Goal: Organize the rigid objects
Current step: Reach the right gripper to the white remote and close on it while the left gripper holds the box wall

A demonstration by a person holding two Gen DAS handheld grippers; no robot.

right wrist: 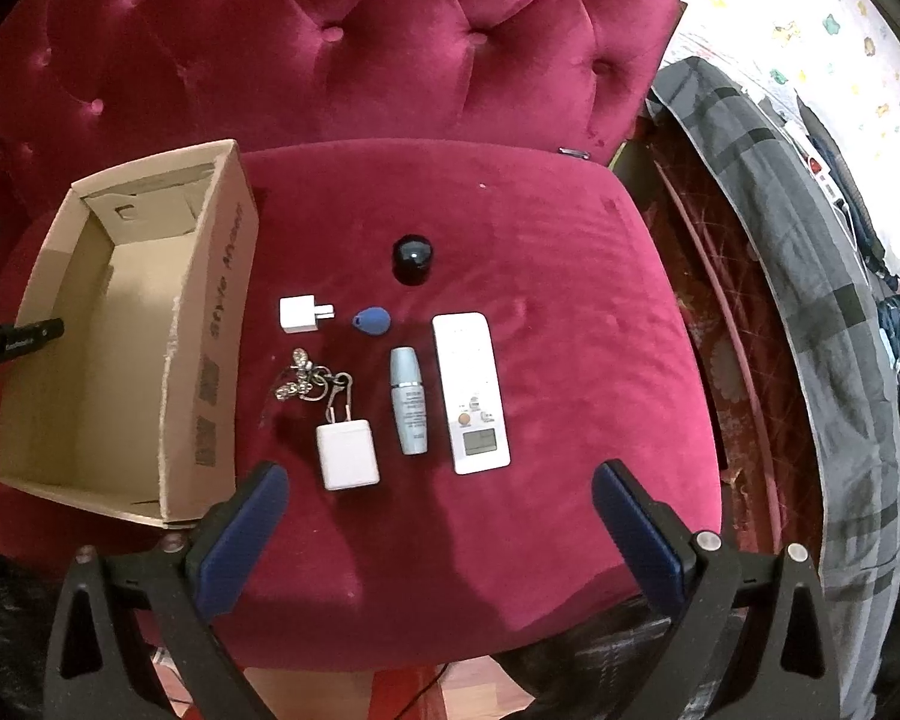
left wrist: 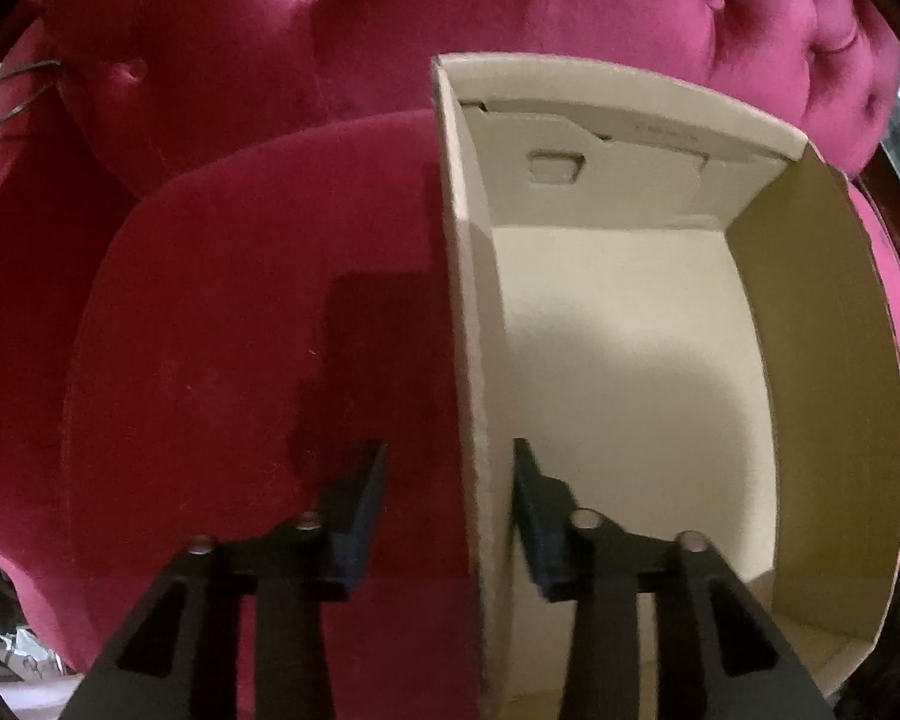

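The left gripper straddles the left wall of the cardboard box in the lower centre of the left wrist view; one finger is outside over the seat, the other inside the box; the pads seem near the wall but a small gap shows on each side, so I judge it is not yet clamped; probably the box is to be steadied or shifted while it is filled. In the right wrist view the box sits at the left of the frame on the red velvet chair, empty, its top open and its edges a little torn; dark print runs along its side.

The right gripper hangs with its jaws spread wide and nothing between them, low in the frame, just below the row of items; it looks ready to choose one. In the middle of the seat lie a white remote, a pale blue bottle, two white chargers, a blue tag, a keychain and a black round cap, all apart from the box.
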